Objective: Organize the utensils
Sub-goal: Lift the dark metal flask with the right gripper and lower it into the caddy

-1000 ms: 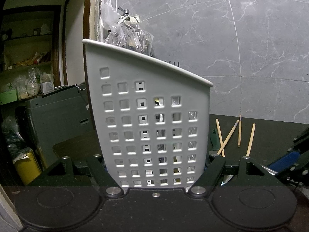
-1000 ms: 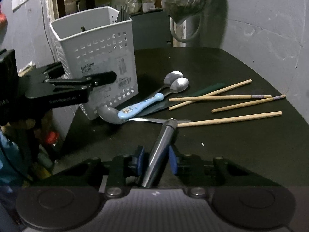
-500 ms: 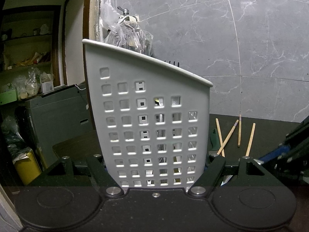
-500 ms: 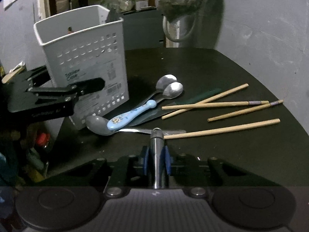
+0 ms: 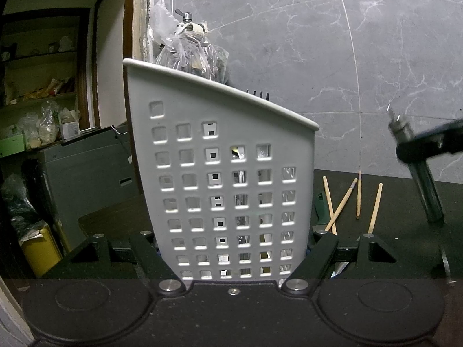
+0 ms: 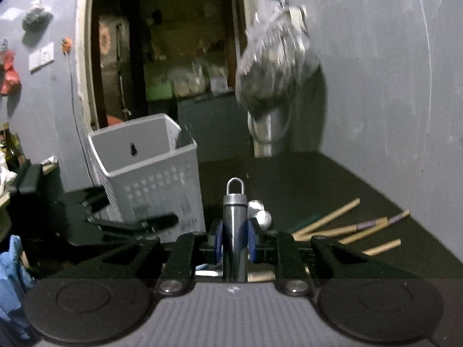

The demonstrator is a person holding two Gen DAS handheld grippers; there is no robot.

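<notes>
Dark tabletop (image 6: 289, 179) by a grey marble wall. Our left gripper (image 5: 235, 248) is clamped on the white basket (image 5: 220, 173), steadying it; some cutlery already stands inside. Our right gripper (image 6: 235, 240) is closed on a steel handle (image 6: 234, 225), lifted off the table, near the basket. Left to do: chopsticks (image 5: 358, 199) and spoons (image 6: 260, 215) on the table.

Your left matte black two-finger gripper (image 5: 234, 256) shows silver pivot screws and round embossed discs; your right black gripper (image 6: 235, 241) wears blue finger pads (image 6: 219, 241).
</notes>
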